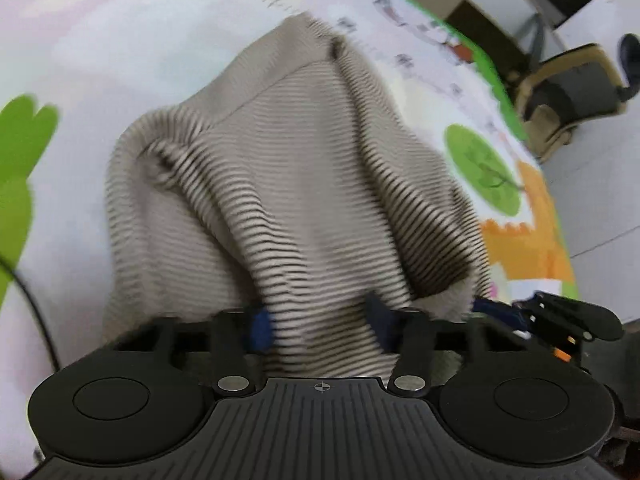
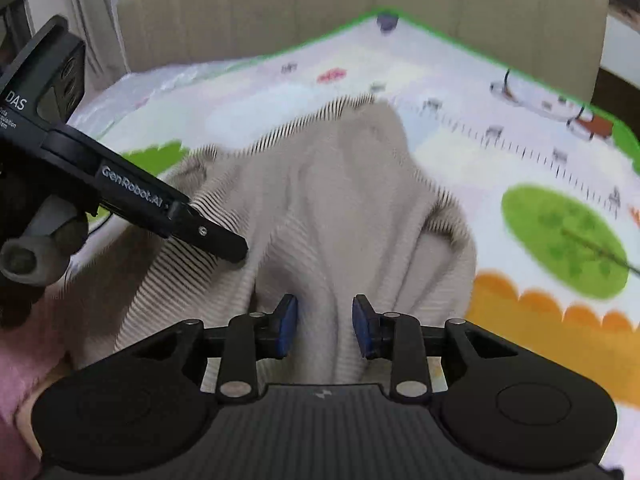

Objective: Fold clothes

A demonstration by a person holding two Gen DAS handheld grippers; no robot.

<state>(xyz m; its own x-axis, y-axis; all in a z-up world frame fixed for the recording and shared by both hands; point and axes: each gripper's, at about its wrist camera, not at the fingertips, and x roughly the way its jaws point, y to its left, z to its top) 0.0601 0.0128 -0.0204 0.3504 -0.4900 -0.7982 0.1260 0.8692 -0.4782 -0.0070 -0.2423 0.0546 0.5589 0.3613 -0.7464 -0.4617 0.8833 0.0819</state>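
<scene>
Currently the striped garment [image 1: 288, 184] is gripped by both the left claw [image 1: 320, 330] and the right claw [image 2: 325, 326], bunched ahead of them on the play mat [image 2: 520, 152]. Grasp step judged underway; lifting and spreading is called for next.

both grippers angle downward side by side, left gripper [image 1: 320, 330] and right gripper [image 2: 325, 330] each pinching fabric.

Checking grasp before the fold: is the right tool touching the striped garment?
Touching. The right wrist view shows a ridge of the striped garment bunched between the right tool's blue pads, filling the gap.
</scene>
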